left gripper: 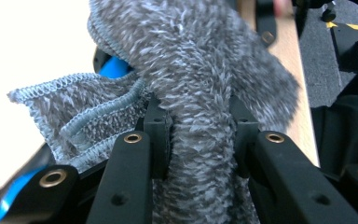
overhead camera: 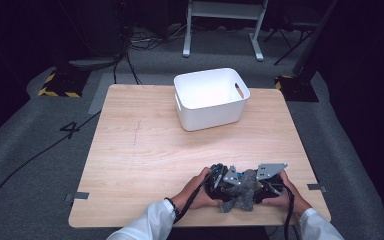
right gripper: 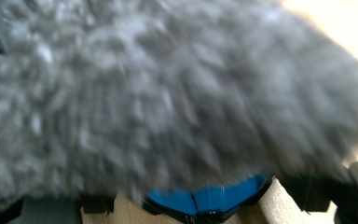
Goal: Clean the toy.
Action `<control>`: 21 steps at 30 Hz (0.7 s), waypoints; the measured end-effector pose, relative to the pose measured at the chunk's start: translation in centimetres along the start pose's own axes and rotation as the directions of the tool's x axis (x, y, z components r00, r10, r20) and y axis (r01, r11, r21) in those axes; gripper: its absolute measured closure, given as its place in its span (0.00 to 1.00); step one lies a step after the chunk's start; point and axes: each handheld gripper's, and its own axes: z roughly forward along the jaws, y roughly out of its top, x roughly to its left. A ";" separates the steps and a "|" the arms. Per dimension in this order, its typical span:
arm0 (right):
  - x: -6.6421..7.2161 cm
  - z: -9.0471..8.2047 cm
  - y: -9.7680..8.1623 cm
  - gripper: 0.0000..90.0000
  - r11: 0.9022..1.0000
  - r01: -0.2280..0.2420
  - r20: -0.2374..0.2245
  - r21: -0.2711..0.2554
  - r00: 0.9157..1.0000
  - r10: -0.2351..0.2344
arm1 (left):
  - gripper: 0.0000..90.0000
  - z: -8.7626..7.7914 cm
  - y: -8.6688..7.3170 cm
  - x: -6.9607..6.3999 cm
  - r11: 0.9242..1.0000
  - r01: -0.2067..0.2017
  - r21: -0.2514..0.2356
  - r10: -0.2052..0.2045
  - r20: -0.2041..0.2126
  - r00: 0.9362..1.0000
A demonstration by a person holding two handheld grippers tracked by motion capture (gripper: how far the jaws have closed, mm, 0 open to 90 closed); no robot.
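Hands meet at the frame's lower middle; left tool (left gripper: 200,140) and right tool (overhead camera: 266,189) both clamp the cloth (left gripper: 191,70).

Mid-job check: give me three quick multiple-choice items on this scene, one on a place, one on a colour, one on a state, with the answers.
1. Where does the white plastic bin stand?
A. far side of the light wooden table
B. on the floor
C. beside the person's hands

2. What colour is the fuzzy microfibre cloth?
A. red
B. grey
C. yellow

3. How is the left gripper?
A. open above the bin
B. lying unused
C. shut on the cloth

Answers: 1 A, the high view shows it at the far edge; 2 B, mottled grey pile with a stitched hem; 3 C, its jaws pinch a fold of cloth between them.
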 end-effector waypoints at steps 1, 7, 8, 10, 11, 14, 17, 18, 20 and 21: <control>0.0 0.0 0.0 0.28 1.000 0.000 0.000 0.000 1.000 0.000 | 0.77 0.0 0.0 0.0 1.000 0.000 0.000 0.000 0.000 1.000; 0.0 0.0 0.0 0.28 1.000 0.001 0.000 -0.001 1.000 -0.001 | 0.79 0.7 0.7 1.0 1.000 -0.005 -0.002 0.005 0.023 1.000; 0.0 0.0 0.0 0.28 1.000 0.001 0.000 0.000 1.000 -0.001 | 0.79 0.6 0.7 1.1 1.000 -0.012 0.003 0.012 0.028 1.000; 0.0 0.0 0.0 0.28 1.000 0.000 0.000 0.000 1.000 0.000 | 0.81 0.3 0.6 1.2 1.000 -0.017 0.017 0.016 0.022 1.000; 0.0 0.0 0.0 0.28 1.000 0.000 0.001 0.000 1.000 0.000 | 0.81 0.0 0.5 1.3 1.000 -0.018 0.022 0.017 0.013 1.000; 0.0 0.0 0.0 0.28 1.000 0.002 0.001 0.001 1.000 -0.002 | 0.81 -1.1 0.1 1.9 1.000 0.013 0.028 -0.012 -0.023 1.000; 0.0 0.0 0.0 0.28 1.000 0.000 0.000 0.002 1.000 0.000 | 0.80 -1.7 -0.3 2.9 0.998 0.056 0.021 -0.054 -0.067 0.996; 0.0 0.0 0.0 0.28 1.000 -0.003 0.000 0.001 1.000 0.003 | 0.80 -1.7 -0.2 3.4 0.997 0.081 0.017 -0.080 -0.070 0.994; 0.0 0.0 0.0 0.28 1.000 -0.003 -0.001 0.001 1.000 0.003 | 0.78 -1.5 0.2 3.6 0.996 0.085 0.011 -0.084 -0.076 0.994; 0.0 0.0 0.0 0.28 1.000 -0.004 -0.001 0.001 1.000 0.004 | 0.78 -1.2 0.4 3.6 0.997 0.078 0.007 -0.077 -0.073 0.994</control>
